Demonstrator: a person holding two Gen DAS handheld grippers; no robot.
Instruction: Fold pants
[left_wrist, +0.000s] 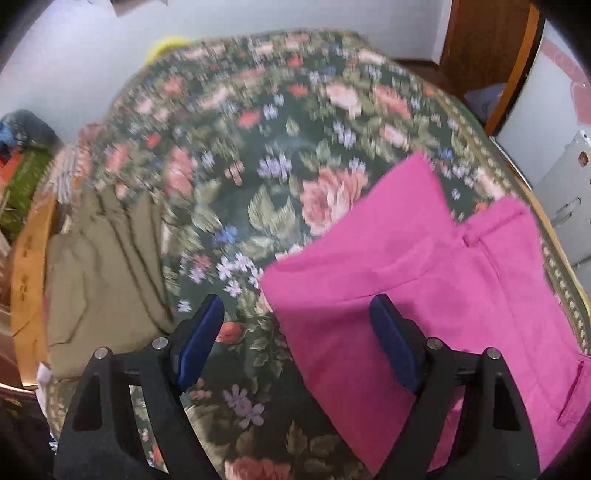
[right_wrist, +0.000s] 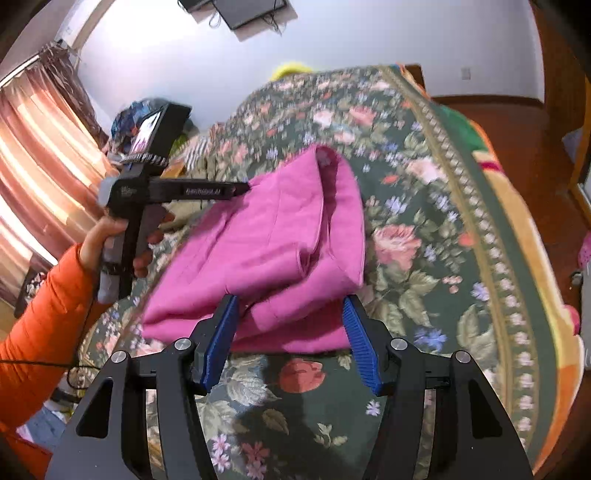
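While spread wide with nothing between the blue pads, left gripper (left_wrist: 297, 314) hovers over the floral bedspread (left_wrist: 258, 177), seen through its own wrist camera. Pink pants (left_wrist: 424, 280) lying flat ahead and to the right of it, right finger (left_wrist: 393, 343) above the pink fabric's near-left part, left finger (left_wrist: 199, 339) over bare bedspread. Whether the right pad touches the cloth: cannot tell, picture blurred. Olive-green garment (left_wrist: 103, 266) crumpled well off to the left of this gripper, near the bed's edge, beside a brown cardboard piece (left_wrist: 27, 266). White cabinet (left_wrist: 554, 155) and wooden door frame (left_wrist: 517, 66) off to the far right, beyond the bed.

From the right wrist camera, right gripper (right_wrist: 290, 328) likewise parted wide, clamping nothing, poised just before the near edge of the pink pants (right_wrist: 266, 251). Pants here folded over into a thick stack, one leg opening (right_wrist: 332, 162) gaping at the far end, straight ahead of the fingers. Near hem lying between and just beyond the two blue pads. Left gripper (right_wrist: 242, 186) visible ahead to the left, tip at the far-left edge of the pink stack, held in a hand (right_wrist: 110, 240) with an orange sleeve (right_wrist: 40, 306). Striped curtains (right_wrist: 37, 155) far left; floral bedspread (right_wrist: 424, 229) stretching ahead and to the right.
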